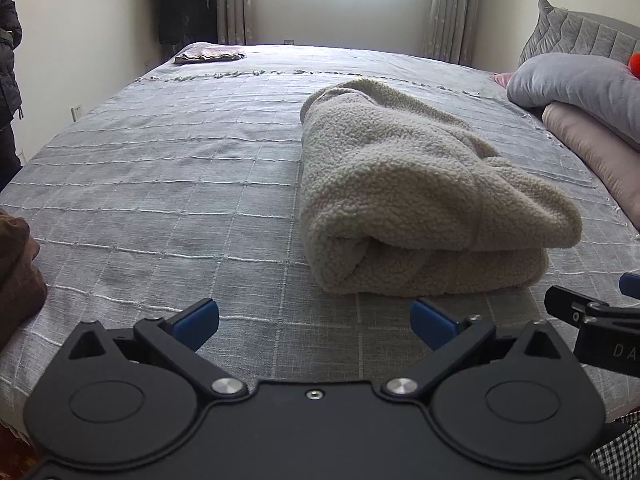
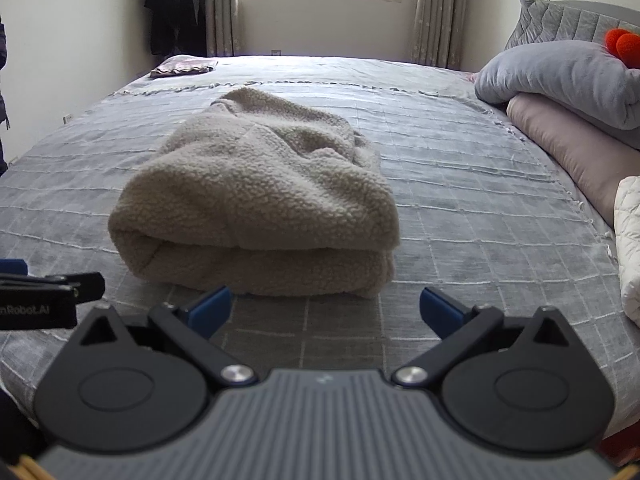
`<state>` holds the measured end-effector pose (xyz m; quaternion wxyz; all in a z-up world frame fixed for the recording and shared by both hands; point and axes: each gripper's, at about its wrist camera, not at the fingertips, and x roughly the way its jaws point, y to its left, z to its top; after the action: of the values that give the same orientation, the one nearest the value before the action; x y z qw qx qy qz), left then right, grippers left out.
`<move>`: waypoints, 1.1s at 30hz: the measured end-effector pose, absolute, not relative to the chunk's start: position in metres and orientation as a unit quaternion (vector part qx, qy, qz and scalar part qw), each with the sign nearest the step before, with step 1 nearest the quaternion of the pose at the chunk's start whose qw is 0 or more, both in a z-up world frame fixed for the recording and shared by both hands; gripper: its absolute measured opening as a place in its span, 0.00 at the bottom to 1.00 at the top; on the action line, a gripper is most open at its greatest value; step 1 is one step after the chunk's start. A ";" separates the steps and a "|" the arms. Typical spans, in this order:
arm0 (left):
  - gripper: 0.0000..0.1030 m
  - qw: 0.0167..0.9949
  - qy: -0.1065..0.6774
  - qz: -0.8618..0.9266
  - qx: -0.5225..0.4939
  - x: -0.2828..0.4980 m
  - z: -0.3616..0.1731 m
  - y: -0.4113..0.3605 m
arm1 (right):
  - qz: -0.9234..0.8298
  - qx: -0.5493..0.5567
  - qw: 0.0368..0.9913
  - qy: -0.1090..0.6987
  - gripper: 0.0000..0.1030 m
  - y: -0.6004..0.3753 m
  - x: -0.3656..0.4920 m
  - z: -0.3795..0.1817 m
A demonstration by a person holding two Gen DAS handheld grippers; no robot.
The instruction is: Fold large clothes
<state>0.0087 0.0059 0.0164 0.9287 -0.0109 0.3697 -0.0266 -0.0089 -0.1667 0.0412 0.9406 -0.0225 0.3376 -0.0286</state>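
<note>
A beige fleece garment (image 1: 412, 192) lies folded into a thick bundle on the grey checked bedspread (image 1: 160, 184). In the right wrist view the same fleece garment (image 2: 256, 196) sits just ahead of centre. My left gripper (image 1: 316, 320) is open, empty, just short of the bundle's near edge and to its left. My right gripper (image 2: 326, 310) is also open and empty, facing the bundle's near right corner. Each gripper shows at the edge of the other's view: the right gripper (image 1: 592, 312) and the left gripper (image 2: 52, 288).
Stacked grey and pink quilts (image 2: 568, 96) and pillows fill the right side of the bed, with a white quilted item (image 2: 630, 240) near. A small folded cloth (image 1: 210, 56) lies at the far left corner. A brown garment (image 1: 16, 272) sits at the near left edge. A person in a dark jacket (image 1: 8, 80) stands left.
</note>
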 end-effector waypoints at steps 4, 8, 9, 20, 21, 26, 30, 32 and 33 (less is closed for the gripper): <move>1.00 0.929 0.369 -0.030 -0.011 0.007 0.017 0.006 | -0.027 -0.018 0.940 0.339 1.00 -0.167 -0.010 0.041; 1.00 0.928 0.371 -0.030 -0.010 0.007 0.016 0.004 | -0.026 -0.015 0.939 0.342 1.00 -0.168 -0.010 0.039; 1.00 0.928 0.372 -0.030 -0.011 0.007 0.016 0.004 | -0.026 -0.014 0.939 0.343 1.00 -0.168 -0.010 0.039; 1.00 0.927 0.375 -0.028 -0.009 0.009 0.011 0.001 | -0.023 -0.009 0.936 0.350 1.00 -0.168 -0.005 0.032; 1.00 0.927 0.375 -0.028 -0.010 0.010 0.011 0.001 | -0.022 -0.009 0.936 0.351 1.00 -0.168 -0.005 0.031; 1.00 0.925 0.378 -0.025 -0.007 0.011 0.010 0.001 | -0.022 -0.008 0.935 0.354 1.00 -0.168 -0.003 0.029; 1.00 0.925 0.378 -0.019 -0.002 0.010 0.010 0.000 | -0.022 -0.005 0.936 0.352 1.00 -0.168 -0.005 0.030; 1.00 0.926 0.378 -0.016 0.000 0.009 0.011 -0.001 | -0.021 -0.004 0.936 0.350 1.00 -0.169 -0.007 0.032; 1.00 0.926 0.376 -0.016 0.001 0.009 0.011 -0.001 | -0.021 -0.005 0.937 0.349 1.00 -0.168 -0.008 0.032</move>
<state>0.0088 -0.0015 0.0113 0.9264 0.0008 0.3761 -0.0156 -0.0079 -0.1684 0.0322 0.9370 -0.0047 0.3488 -0.0206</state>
